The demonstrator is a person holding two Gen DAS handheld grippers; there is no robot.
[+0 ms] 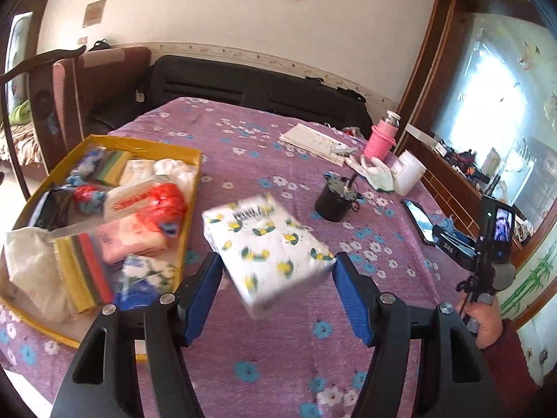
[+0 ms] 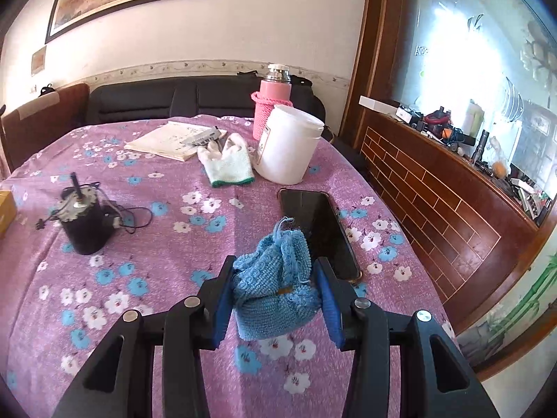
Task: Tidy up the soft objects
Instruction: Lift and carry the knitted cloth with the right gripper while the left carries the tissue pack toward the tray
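In the left wrist view my left gripper [image 1: 276, 261] is shut on a white tissue pack with yellow lemon prints [image 1: 268, 247], held tilted above the purple flowered tablecloth, just right of the yellow tray [image 1: 195, 155]. The tray holds several soft packs and cloths. In the right wrist view my right gripper [image 2: 275, 275] has its blue pads against both sides of a crumpled blue knitted cloth [image 2: 275, 289] that lies on the cloth-covered table beside a black phone [image 2: 316, 226]. The right gripper and the holding hand also show at the far right of the left wrist view [image 1: 487, 261].
A black motor with wires [image 2: 85, 223], a white glove [image 2: 228, 163], a white plastic jar [image 2: 289, 142], a pink-sleeved flask [image 2: 271, 104] and papers [image 2: 170, 139] lie on the table. A dark sofa stands behind, a wooden counter to the right.
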